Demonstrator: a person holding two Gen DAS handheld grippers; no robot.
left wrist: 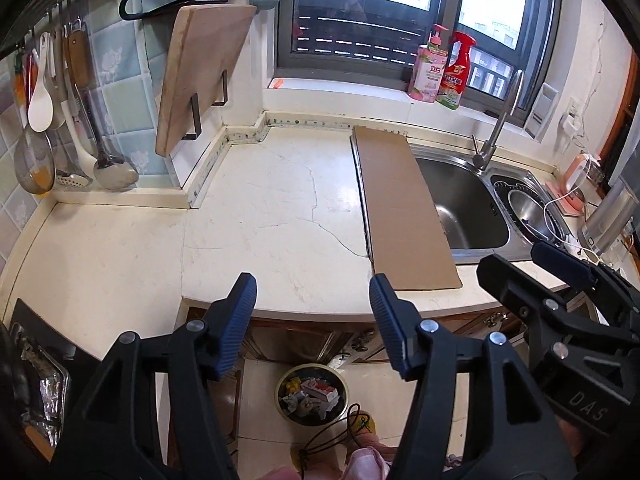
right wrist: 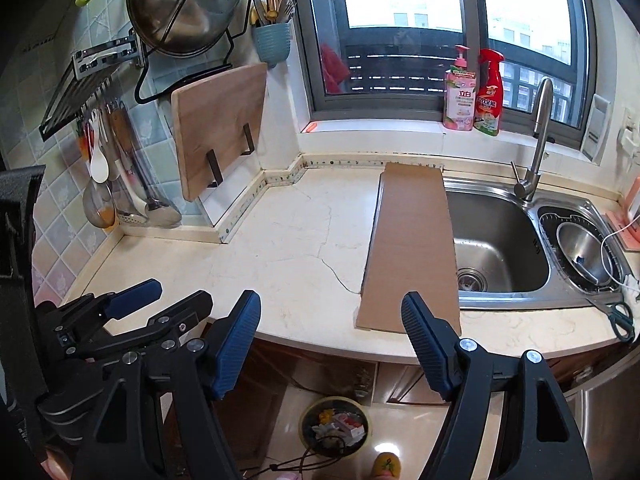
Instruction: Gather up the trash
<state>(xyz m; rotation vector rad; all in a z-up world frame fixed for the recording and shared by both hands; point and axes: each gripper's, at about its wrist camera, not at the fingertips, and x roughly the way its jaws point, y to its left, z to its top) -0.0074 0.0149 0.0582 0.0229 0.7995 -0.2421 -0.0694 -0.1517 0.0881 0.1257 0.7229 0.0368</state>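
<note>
Trash in floor bin | left tool released, empty | right tool released, empty

The counter is cream marble with thin dark cracks. A plain brown cardboard sheet lies beside the steel-grey sink. Wall tiles are pale blue and pink. One bottle is pink, another bottle red.

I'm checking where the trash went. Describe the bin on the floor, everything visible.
The trash bin is a small round container with a yellowish rim, standing upright on the glossy tiled floor in front of the wooden cabinet doors, below the countertop edge. It has no lid and holds crumpled paper scraps and a red-and-white wrapper or box. A dark cord passes close by; contact is unclear.
</note>
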